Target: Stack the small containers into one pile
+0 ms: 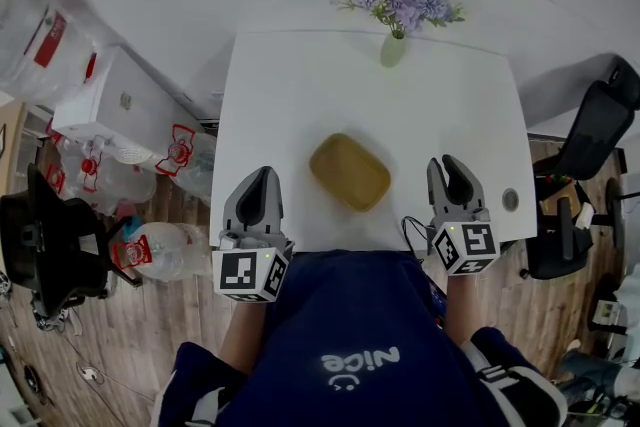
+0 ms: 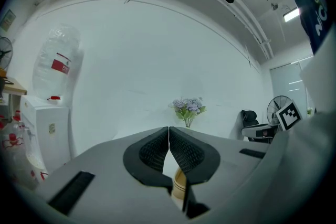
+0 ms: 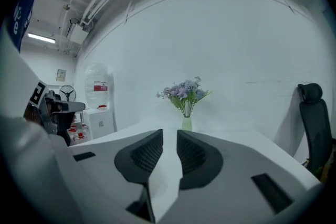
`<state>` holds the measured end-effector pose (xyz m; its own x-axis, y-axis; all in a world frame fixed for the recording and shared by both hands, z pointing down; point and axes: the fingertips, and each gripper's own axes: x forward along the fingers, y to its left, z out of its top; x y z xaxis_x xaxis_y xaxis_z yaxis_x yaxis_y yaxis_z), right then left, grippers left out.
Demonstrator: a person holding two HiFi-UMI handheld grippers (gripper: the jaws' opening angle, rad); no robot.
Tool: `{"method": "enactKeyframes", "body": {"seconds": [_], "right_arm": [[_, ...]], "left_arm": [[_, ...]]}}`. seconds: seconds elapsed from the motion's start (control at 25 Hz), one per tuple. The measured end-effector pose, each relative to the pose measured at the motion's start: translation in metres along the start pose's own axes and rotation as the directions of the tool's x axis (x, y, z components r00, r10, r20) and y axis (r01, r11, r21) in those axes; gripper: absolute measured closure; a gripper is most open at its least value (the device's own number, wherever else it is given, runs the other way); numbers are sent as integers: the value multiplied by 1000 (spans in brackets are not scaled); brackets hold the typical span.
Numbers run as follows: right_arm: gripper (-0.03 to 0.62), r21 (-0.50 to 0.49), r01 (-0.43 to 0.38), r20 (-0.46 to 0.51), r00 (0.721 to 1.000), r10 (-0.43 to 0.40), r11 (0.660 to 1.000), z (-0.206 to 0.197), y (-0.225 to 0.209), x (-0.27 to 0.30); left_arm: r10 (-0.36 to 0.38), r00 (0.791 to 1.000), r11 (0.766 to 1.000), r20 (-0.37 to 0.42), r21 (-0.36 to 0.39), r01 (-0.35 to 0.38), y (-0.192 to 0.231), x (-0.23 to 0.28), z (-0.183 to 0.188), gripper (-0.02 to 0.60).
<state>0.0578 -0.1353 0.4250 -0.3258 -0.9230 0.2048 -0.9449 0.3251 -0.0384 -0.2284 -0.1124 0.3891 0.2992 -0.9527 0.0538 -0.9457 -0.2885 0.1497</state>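
Observation:
A tan, rounded oblong container [image 1: 350, 172] sits near the middle of the white table [image 1: 300, 85], between my two grippers and touching neither. My left gripper [image 1: 262, 173] hovers at the table's front left with its jaws shut tip to tip and nothing in them. In the left gripper view [image 2: 168, 128] a slice of the tan container [image 2: 179, 186] shows below the pads. My right gripper [image 1: 450, 162] is at the front right, to the right of the container. In the right gripper view [image 3: 169, 134] a narrow gap shows between its pads, with only bare table in it.
A green vase of purple flowers [image 1: 393, 45] stands at the table's far edge. A small round disc [image 1: 510, 200] lies at the right edge. Water bottles [image 1: 150, 250] and a white cabinet [image 1: 120, 105] stand on the left, and a black office chair [image 1: 590, 135] on the right.

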Motion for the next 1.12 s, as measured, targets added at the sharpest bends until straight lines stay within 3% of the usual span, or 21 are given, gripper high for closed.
{"method": "enactKeyframes", "body": {"seconds": [0.04,0.16,0.48,1.12], "right_arm": [[508,4,1,0,1000,-1,1000,0,0,0],[536,52,-16,5,1000,16,999,-1,0,2],[537,3,24,-5,1000,-24,1000,-1,-6,4],[540,-42,-4,-30,1000,2,999,-3,1,16]], "left_arm": [[-3,1000,1000,-1,-1,3,-2,0,0,560],[-17,1000,1000,-13,0,17,-6,3,-2,561],[-40,999,999,-28,0,40,-11,9,-8,561],[-36,998,999,-52,2,36,-8,13,-18,561]]}}
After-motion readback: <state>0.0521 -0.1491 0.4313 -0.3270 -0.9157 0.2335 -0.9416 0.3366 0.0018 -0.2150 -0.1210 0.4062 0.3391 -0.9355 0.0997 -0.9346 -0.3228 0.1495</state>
